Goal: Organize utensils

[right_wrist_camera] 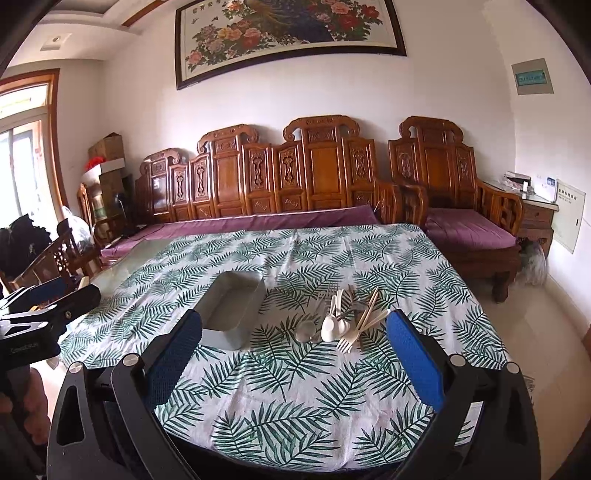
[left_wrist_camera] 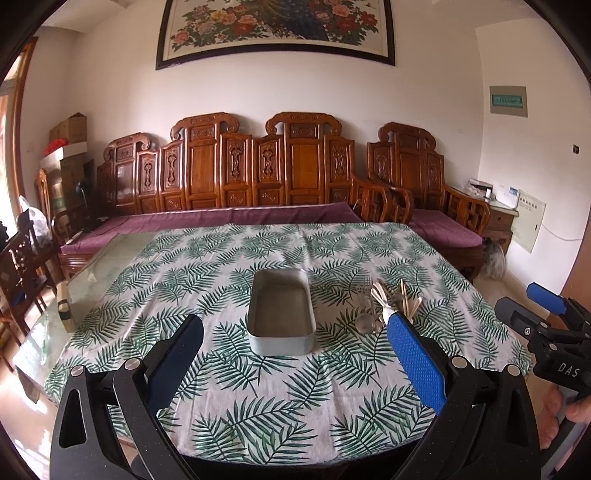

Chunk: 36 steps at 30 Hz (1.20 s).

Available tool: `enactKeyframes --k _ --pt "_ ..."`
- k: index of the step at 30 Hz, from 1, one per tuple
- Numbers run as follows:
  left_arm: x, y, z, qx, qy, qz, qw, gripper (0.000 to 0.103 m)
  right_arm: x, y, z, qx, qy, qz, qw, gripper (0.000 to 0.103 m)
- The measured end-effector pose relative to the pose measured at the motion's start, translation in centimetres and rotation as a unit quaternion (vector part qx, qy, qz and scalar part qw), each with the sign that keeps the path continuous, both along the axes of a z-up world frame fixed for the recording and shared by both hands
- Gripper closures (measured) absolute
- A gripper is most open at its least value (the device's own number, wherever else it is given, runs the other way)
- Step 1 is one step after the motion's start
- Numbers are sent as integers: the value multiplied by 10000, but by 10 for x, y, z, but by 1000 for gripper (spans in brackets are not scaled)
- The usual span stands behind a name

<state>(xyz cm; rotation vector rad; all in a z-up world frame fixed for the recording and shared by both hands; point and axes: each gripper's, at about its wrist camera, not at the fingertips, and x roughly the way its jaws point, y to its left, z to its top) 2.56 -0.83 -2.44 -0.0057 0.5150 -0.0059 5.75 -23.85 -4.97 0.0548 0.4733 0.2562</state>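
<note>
A loose heap of utensils [right_wrist_camera: 345, 319] lies on the leaf-printed white tablecloth [right_wrist_camera: 295, 387], just to the right of an oblong grey metal tray [right_wrist_camera: 231, 308] that stands open and holds nothing. The right wrist view resolves the heap: a white plastic spoon [right_wrist_camera: 328, 325], a cream plastic fork [right_wrist_camera: 360, 334] with tines toward the camera, pale wooden chopsticks [right_wrist_camera: 369, 306], and a shiny metal spoon [right_wrist_camera: 307, 328] with a metal fork [right_wrist_camera: 328, 291] behind it. In the left wrist view the same heap [left_wrist_camera: 380, 302] is partly hidden behind the blue finger pad, and only handles and a metal spoon bowl show; the tray [left_wrist_camera: 280, 314] sits centred there, seen end-on.

The left gripper [left_wrist_camera: 295, 354] is spread wide above the near part of the cloth, its blue pads well apart, holding and touching nothing. The right gripper [right_wrist_camera: 293, 354] is likewise spread wide and empty, the heap lying beyond and between its fingers. Each view catches the other gripper at its edge: the right gripper [left_wrist_camera: 546, 325] at the right border, the left gripper [right_wrist_camera: 33, 317] at the left border, each with part of a hand [left_wrist_camera: 565, 413] below it.

Behind the table stand a carved wooden bench [right_wrist_camera: 295, 173] with purple cushions and a framed flower painting [right_wrist_camera: 288, 33] on the white wall.
</note>
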Motion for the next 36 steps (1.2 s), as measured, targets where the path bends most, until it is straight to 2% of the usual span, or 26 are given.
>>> enactKeyframes --k 15,24,26,36 --pt "59 -8 -47 137 459 -171 9987 6 74 -10 -31 -278 302 14 9992 3" --pt "98 -16 -70 187 744 -284 9966 6 128 -30 -53 -477 558 -49 9973 7" --pt "105 -17 -73 193 792 -315 9962 6 141 -35 -58 -485 650 -13 9967 11" --pt "146 -45 -90 162 1080 -612 9921 6 196 -59 -95 -675 999 24 9927 15"
